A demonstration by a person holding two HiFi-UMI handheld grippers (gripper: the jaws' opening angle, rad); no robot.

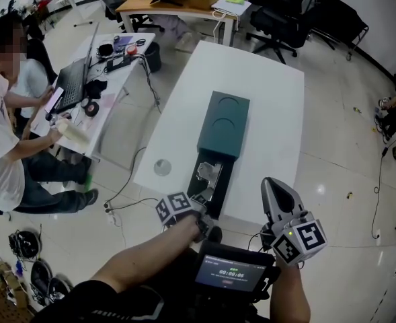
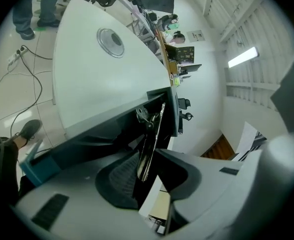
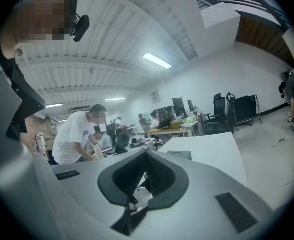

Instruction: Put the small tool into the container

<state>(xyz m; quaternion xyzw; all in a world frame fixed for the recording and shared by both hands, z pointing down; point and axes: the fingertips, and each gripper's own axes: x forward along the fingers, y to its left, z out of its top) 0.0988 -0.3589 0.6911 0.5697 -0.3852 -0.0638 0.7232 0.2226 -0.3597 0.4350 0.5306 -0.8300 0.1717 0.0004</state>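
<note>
Your left gripper sits at the near table edge with jaws clamped on the small tool, a thin metal piece whose far end pokes into the open near end of the container. Your right gripper, to the right and raised off the table, has jaws pressed together on nothing. Dark green container lies lengthwise near to far at table center, round metal disc left of it, seated person at a desk far left.
</note>
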